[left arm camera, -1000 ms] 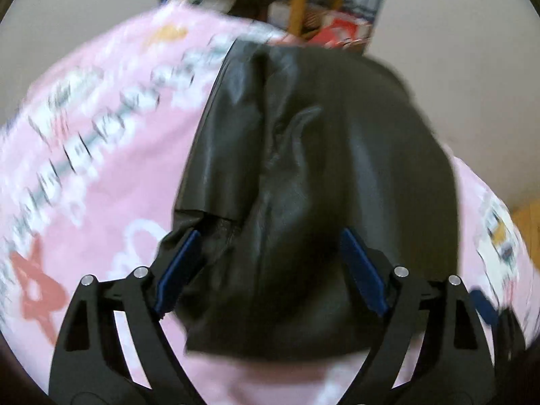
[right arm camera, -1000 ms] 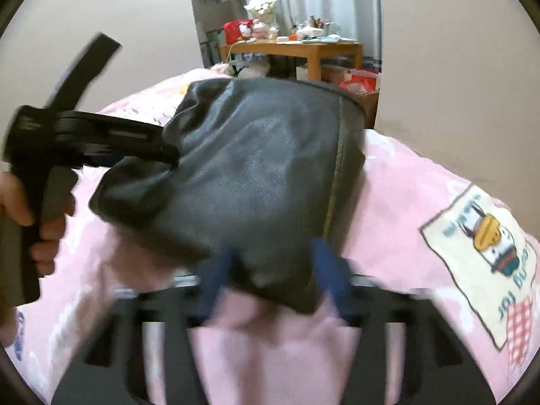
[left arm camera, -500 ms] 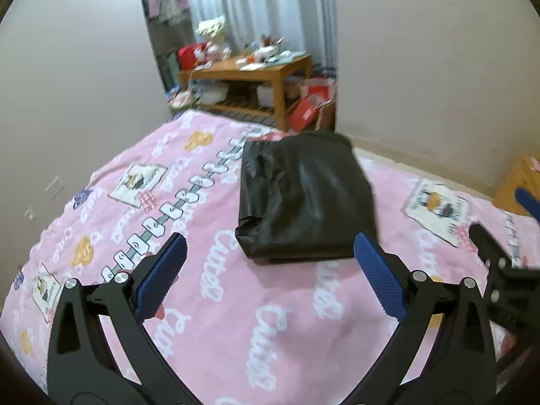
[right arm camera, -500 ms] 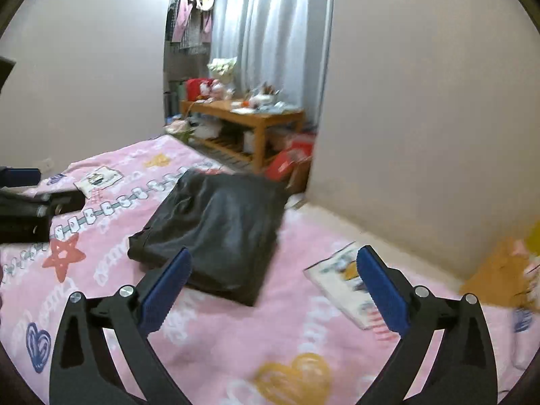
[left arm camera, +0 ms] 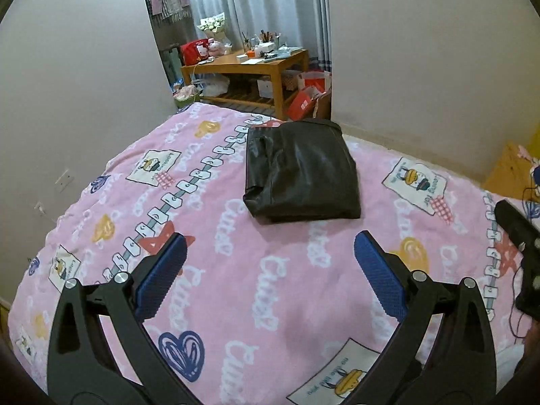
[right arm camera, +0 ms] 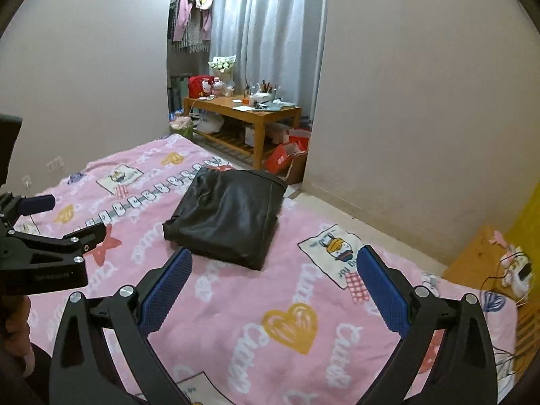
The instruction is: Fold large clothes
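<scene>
A black leather-like garment [left arm camera: 300, 172] lies folded into a thick rectangle on the pink patterned bedspread [left arm camera: 270, 287]; it also shows in the right wrist view [right arm camera: 229, 216]. My left gripper [left arm camera: 270, 270] is open and empty, held well back from the garment above the bed. My right gripper [right arm camera: 275, 287] is open and empty too, also back from the garment. The left gripper [right arm camera: 50, 229] shows at the left edge of the right wrist view; part of the right gripper's body [left arm camera: 519, 256] shows at the right edge of the left wrist view.
A wooden table [right arm camera: 243, 111] with clutter stands beyond the bed's far end, with red bags [right arm camera: 287, 155] and boxes under and beside it. Grey curtains [right arm camera: 270, 33] hang behind. A wall runs along the right; a wooden nightstand [right arm camera: 486, 263] stands at right.
Both grippers have let go of the black garment and pulled back and up from it. The garment now lies folded on the bed, farther from both cameras.
</scene>
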`<state>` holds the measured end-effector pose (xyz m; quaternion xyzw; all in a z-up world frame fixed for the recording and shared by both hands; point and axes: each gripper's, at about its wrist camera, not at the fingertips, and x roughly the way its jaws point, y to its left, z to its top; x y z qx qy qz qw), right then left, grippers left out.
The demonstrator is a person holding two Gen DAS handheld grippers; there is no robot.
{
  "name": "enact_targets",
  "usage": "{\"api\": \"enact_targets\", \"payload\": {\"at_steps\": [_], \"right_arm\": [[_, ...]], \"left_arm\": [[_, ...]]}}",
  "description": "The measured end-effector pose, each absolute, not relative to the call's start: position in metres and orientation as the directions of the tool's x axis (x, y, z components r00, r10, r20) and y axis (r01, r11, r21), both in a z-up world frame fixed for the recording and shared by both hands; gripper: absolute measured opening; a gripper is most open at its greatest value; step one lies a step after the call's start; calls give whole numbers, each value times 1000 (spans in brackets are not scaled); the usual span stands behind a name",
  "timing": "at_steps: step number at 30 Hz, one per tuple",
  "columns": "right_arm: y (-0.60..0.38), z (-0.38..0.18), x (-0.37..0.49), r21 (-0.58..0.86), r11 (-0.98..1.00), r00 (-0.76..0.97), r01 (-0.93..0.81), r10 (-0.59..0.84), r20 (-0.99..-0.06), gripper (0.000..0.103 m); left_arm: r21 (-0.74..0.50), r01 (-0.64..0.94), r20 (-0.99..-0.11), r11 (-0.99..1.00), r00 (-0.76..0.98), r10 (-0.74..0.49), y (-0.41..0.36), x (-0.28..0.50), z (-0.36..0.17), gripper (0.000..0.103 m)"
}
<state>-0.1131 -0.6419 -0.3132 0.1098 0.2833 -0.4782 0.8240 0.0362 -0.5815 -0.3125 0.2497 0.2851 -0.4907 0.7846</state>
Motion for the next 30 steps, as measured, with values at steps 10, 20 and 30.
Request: {"api": "enact_targets", "payload": {"at_steps": [10,20,30], "right_arm": [[-642,-318,-110,-50,517,384,855,-695,-608,95],[-653,-324,-110,-22,478,360,878,-689,-629,95],[-657,-320,-111,-38,442,326,896,-713,-621,95]], "left_arm": [[88,899,-714,429,357,-602,-582,46,-314,97],[85,894,-731,440,356,-582,-590,55,-317,97],[80,896,-738,437,348,-578,-590,60,-314,97]]}}
